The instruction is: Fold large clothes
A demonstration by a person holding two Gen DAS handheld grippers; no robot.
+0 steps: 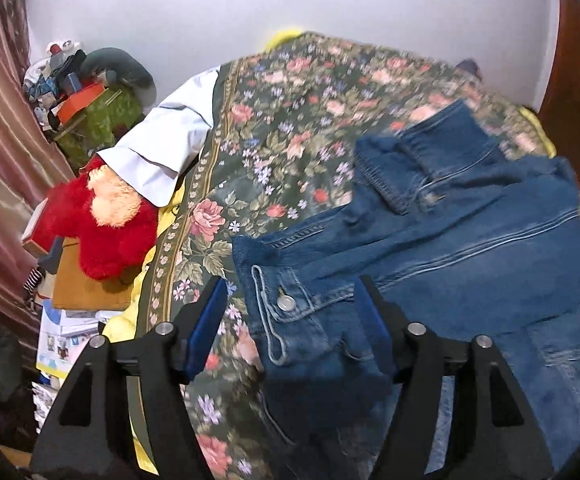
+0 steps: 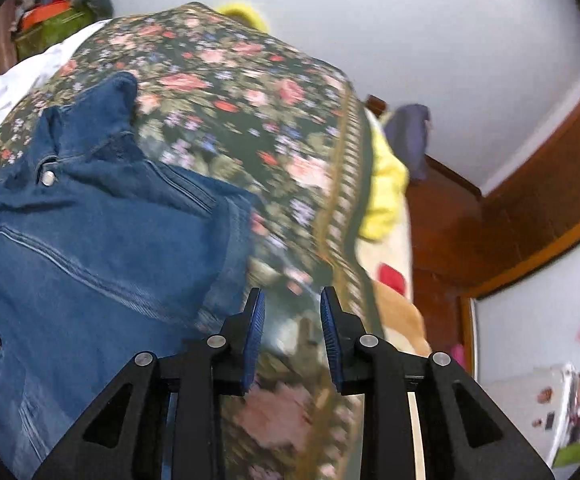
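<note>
A blue denim jacket (image 1: 450, 240) lies partly folded on the floral bedspread (image 1: 269, 120), with a sleeve doubled over its upper part. My left gripper (image 1: 290, 312) hangs open above the jacket's near left corner, where a flap with a metal button (image 1: 285, 303) shows between the spread fingers; the pads do not touch the cloth. In the right wrist view the jacket (image 2: 89, 240) fills the left side. My right gripper (image 2: 293, 332) stands open just past the jacket's right edge, over the bedspread (image 2: 229, 100), with nothing between its fingers.
A red plush toy (image 1: 101, 224) and a white cloth (image 1: 161, 148) sit at the bed's left edge, with boxes (image 1: 69, 336) and a cluttered heap (image 1: 81, 92) beyond. A yellow blanket (image 2: 386, 184) hangs off the right side near a wooden door (image 2: 490, 220).
</note>
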